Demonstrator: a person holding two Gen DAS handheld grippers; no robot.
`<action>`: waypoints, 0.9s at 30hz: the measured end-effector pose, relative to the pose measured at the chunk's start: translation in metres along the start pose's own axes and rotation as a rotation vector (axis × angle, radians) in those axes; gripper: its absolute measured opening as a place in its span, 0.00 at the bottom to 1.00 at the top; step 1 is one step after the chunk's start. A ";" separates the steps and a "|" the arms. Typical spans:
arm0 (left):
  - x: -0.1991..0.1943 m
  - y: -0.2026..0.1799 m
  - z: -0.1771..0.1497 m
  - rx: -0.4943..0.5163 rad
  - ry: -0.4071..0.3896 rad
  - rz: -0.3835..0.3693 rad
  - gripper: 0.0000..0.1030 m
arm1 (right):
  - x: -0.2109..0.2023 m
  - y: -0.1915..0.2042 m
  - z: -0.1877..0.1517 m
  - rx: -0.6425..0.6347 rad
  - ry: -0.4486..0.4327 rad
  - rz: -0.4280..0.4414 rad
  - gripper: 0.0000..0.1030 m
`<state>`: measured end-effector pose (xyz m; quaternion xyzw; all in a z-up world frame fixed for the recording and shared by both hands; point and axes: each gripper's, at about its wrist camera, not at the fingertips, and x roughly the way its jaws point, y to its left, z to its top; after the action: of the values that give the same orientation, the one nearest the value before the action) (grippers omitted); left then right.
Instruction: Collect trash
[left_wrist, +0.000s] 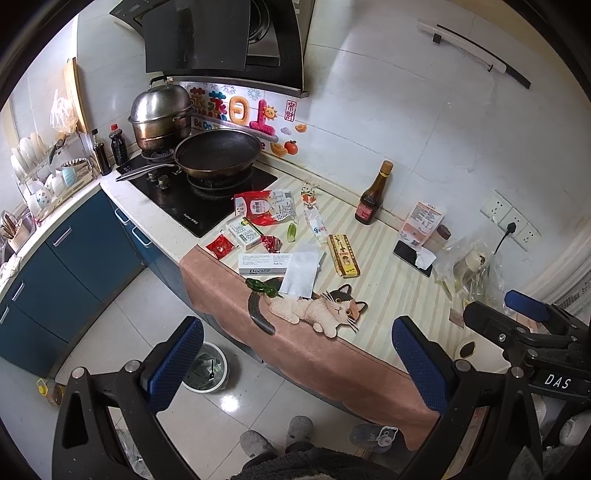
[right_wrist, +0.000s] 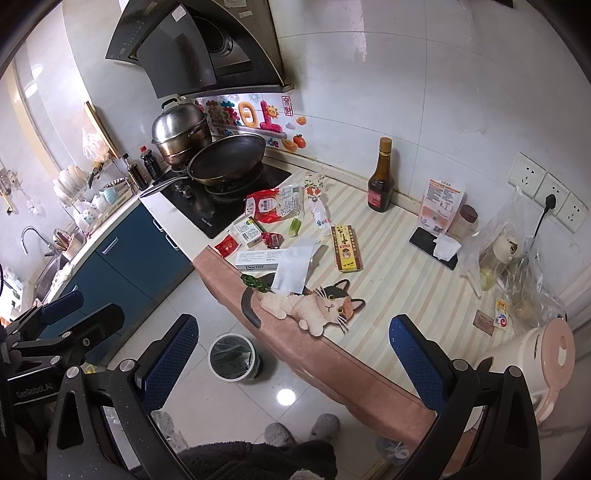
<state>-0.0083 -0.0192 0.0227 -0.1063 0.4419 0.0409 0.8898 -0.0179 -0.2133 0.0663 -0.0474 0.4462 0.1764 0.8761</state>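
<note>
Litter lies spread over the striped cat mat (left_wrist: 388, 258) on the counter: a red-and-white wrapper (left_wrist: 264, 208) (right_wrist: 275, 203), a white "Doctor" box (left_wrist: 264, 264) (right_wrist: 255, 260), a white paper (left_wrist: 301, 271) (right_wrist: 295, 266), a yellow box (left_wrist: 344, 255) (right_wrist: 345, 249) and several small red packets. A lined white bin (left_wrist: 203, 389) (right_wrist: 212, 360) stands on the floor below the counter edge. My left gripper (left_wrist: 297, 365) and my right gripper (right_wrist: 293, 362) both hover in front of the counter, open and with nothing between their fingers.
A wok (left_wrist: 218, 153) and a steamer pot (left_wrist: 160, 114) sit on the hob at the left. A brown bottle (right_wrist: 380, 181), a phone (right_wrist: 432, 243), plastic bags (right_wrist: 517, 266) and a pink kettle (right_wrist: 535, 362) line the right. A person's slippered feet (right_wrist: 301, 430) are below.
</note>
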 end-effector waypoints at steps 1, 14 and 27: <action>0.000 0.000 0.000 0.000 0.001 -0.001 1.00 | 0.000 0.001 0.000 0.001 -0.001 -0.001 1.00; 0.028 0.002 0.016 0.031 -0.081 0.221 1.00 | 0.022 -0.006 0.007 0.105 -0.040 -0.073 1.00; 0.241 0.068 0.032 0.007 0.175 0.452 1.00 | 0.222 -0.104 0.024 0.306 0.106 -0.247 0.78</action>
<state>0.1517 0.0491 -0.1608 -0.0046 0.5300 0.2280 0.8168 0.1566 -0.2454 -0.1048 0.0226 0.5041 -0.0052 0.8634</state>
